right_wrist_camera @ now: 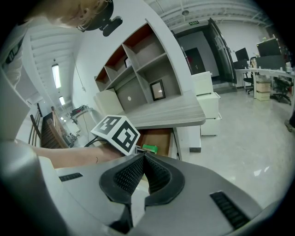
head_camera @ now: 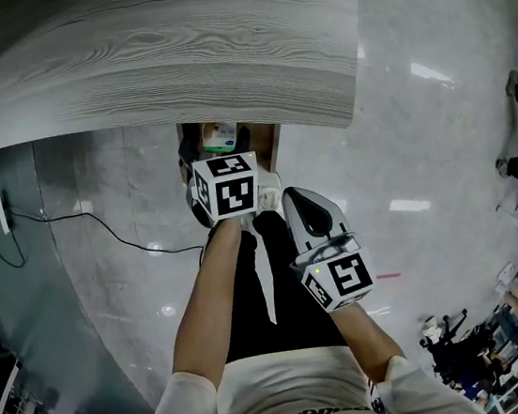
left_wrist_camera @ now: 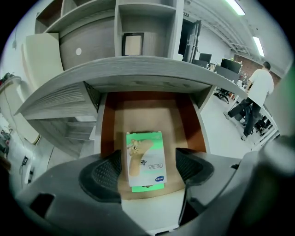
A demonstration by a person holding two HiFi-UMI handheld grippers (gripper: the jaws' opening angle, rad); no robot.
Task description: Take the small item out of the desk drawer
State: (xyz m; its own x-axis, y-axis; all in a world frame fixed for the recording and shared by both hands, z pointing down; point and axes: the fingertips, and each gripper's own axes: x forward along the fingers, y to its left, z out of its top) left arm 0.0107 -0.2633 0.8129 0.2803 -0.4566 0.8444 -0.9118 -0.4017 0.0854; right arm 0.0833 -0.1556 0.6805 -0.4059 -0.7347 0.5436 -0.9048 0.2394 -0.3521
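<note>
The desk point(head_camera: 172, 52) is hiding most of the drawer point(left_wrist_camera: 147, 113) from your head view, but your left gripper point(left_wrist_camera: 150, 169), jaws released, is seeing the green box point(left_wrist_camera: 145, 159) lying between them at the drawer's front edge. Your right gripper point(right_wrist_camera: 143, 173) is hovering, clenched empty.

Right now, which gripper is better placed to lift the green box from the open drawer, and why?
Left. The left gripper is at the drawer, jaws open, with the box showing between them. The right gripper is shut, empty, and held back from the drawer.
</note>
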